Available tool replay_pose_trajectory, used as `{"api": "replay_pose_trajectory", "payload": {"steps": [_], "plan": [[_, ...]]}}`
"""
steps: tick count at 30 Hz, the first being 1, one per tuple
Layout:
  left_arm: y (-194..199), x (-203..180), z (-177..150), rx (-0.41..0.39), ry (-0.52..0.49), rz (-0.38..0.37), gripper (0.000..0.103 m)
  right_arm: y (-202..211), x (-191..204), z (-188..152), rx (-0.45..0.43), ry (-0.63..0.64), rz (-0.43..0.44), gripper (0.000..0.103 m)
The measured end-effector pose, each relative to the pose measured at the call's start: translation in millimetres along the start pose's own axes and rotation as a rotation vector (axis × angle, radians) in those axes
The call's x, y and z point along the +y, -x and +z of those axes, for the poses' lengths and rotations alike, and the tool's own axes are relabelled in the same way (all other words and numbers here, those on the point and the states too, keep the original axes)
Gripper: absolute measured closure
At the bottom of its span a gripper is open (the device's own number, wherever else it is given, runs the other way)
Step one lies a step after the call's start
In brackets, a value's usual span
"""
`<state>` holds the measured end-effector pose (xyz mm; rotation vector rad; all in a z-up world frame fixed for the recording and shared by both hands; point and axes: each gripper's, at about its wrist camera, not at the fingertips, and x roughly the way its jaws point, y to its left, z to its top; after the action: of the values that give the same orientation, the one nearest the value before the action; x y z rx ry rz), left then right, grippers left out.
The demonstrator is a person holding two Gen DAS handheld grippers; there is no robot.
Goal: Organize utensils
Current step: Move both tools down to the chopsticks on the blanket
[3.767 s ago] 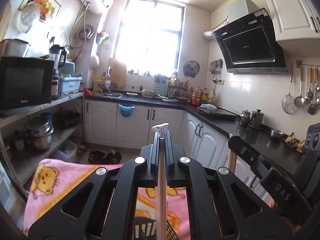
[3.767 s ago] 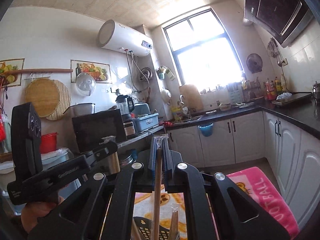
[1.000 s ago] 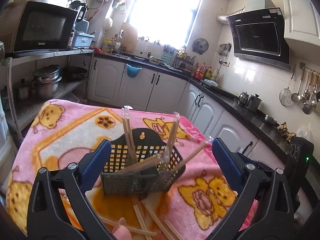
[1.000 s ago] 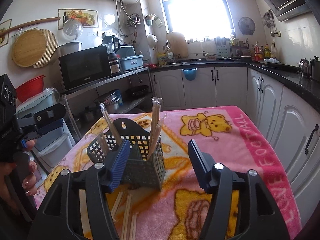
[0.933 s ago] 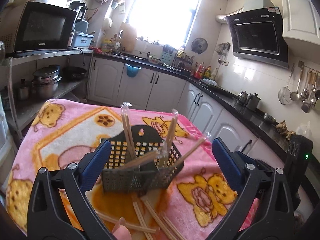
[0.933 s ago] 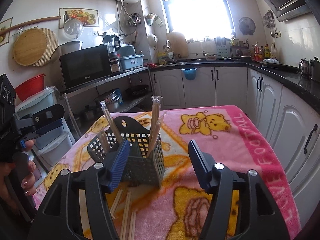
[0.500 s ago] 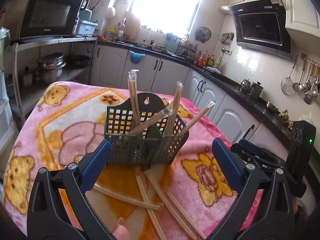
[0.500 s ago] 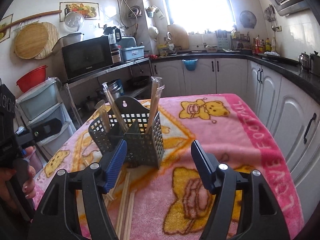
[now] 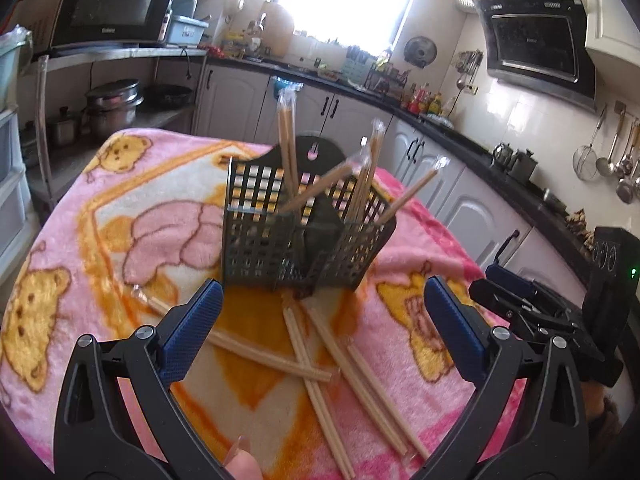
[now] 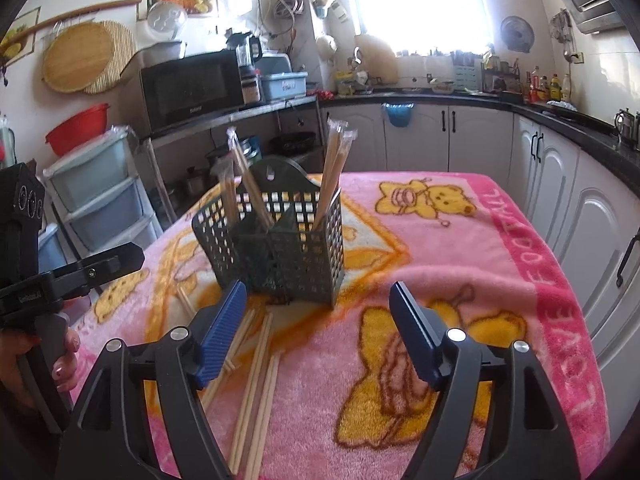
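Standing on the pink bear blanket [image 10: 460, 248] that covers the counter, the dark mesh basket [image 10: 288, 248] holds several wrapped chopsticks upright [image 10: 334, 168] or leaning out of its compartments. More loose chopsticks [image 9: 320, 344] lie criss-crossed on the blanket just in front of the basket. The left gripper [image 9: 320, 320] hangs above those loose sticks, its blue fingers [image 9: 190, 328] spread wide and empty. The right gripper [image 10: 316, 328] hovers in front of the basket, its fingers [image 10: 222, 328] having just been opening, with nothing between them.
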<state>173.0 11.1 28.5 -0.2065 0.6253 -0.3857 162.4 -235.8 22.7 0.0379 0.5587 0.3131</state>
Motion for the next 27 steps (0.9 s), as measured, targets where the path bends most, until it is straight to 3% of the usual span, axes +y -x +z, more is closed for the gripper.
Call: {"api": "replay_pose_trajectory", "payload": {"steps": [10, 18, 23, 27], "plan": [[-25.0, 21.7, -31.0, 0.131, 0.061, 0.035, 0.010, -28.2, -2.2, -18.4, 0.125, 0.018, 0.010, 0.032], [-50.0, 63.0, -45.8, 0.245, 0.213, 0.014, 0.010, -71.2, 7.1, -37.4, 0.274, 0.009, 0.065, 0.061], [-63.9, 93.1, -51.4, 0.283, 0.324, 0.017, 0.030, -92.4, 13.8, -42.0, 0.321, 0.000, 0.088, 0.068], [-68.1, 104.4, -47.8, 0.281, 0.360, 0.004, 0.033, -103.3, 19.8, -39.2, 0.338, -0.004, 0.108, 0.069]]}}
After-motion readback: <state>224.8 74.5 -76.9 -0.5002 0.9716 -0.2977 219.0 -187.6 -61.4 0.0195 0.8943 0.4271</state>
